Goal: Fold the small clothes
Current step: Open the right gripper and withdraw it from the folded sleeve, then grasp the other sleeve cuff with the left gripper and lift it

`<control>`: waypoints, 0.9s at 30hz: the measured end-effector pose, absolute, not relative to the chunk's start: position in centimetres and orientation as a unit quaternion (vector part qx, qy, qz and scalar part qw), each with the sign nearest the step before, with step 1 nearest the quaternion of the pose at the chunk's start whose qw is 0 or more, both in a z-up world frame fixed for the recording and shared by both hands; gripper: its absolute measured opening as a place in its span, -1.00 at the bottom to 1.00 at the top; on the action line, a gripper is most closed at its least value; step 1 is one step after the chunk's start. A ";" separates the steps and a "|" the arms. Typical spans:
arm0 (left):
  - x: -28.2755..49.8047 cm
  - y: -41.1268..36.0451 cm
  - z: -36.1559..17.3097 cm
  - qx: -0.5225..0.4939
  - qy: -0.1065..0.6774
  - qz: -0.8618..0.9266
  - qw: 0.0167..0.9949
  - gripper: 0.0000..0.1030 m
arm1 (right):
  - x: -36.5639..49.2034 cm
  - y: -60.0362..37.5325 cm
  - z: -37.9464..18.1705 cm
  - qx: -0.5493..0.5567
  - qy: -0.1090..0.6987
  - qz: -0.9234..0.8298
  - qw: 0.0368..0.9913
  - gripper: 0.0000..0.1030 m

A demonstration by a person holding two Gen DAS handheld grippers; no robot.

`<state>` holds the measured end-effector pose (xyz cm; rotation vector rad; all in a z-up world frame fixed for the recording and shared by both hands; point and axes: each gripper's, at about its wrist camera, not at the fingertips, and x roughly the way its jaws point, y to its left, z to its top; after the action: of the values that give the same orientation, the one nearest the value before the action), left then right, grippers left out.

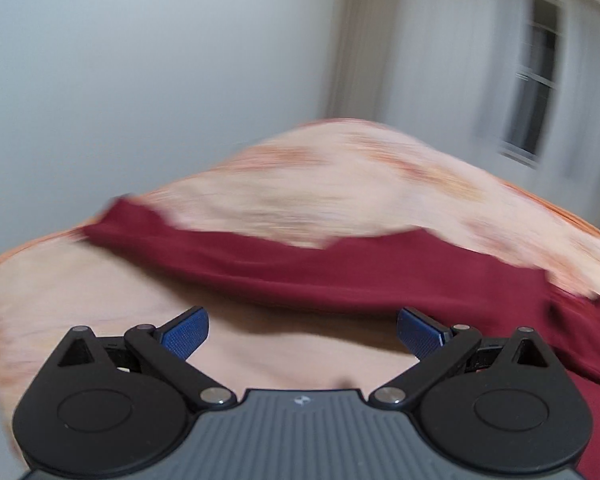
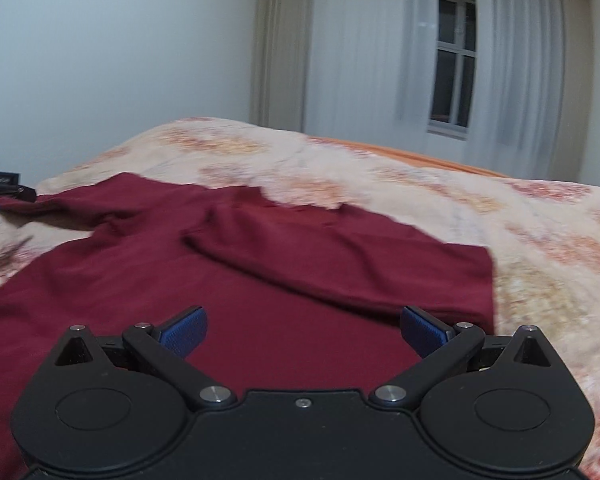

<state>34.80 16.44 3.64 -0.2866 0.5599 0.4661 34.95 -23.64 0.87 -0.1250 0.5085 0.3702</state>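
Both claws, left claw (image 1: 302,330) and right claw (image 2: 303,330), gape empty; maroon shirt (image 2: 228,280) lies ahead, half-folded. Next, I judge: grip its hem.

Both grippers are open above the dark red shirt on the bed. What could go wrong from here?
1. The dark red shirt has one side already folded over; a careless grab may undo that fold.
2. The open right gripper could pinch the floral bedspread together with the shirt edge.
3. The left gripper view is blurred, so it may miss its target.

Both wrist views look low and close over the bed (image 1: 60,300) (image 2: 540,240), sharing the maroon shirt (image 1: 340,272) (image 2: 220,280) ahead of each claw and the window (image 1: 536,76) (image 2: 454,56) beyond.
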 end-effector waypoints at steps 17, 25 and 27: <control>32.6 30.9 0.2 -0.361 0.163 0.273 0.877 0.99 | 33.1 -19.7 -3.7 -0.086 0.248 0.168 0.950 0.99; 33.2 32.3 -1.1 -0.424 0.119 0.288 0.850 0.13 | 33.3 -20.2 -4.4 -0.063 0.257 0.171 0.949 0.99; 33.4 32.6 -1.5 -0.441 0.120 0.288 0.842 -0.13 | 33.4 -20.3 -4.5 -0.057 0.258 0.174 0.949 0.99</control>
<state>33.44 32.60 -1.53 -0.9310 0.2529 0.6079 33.41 -20.32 -4.53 -0.1164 0.5249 0.3539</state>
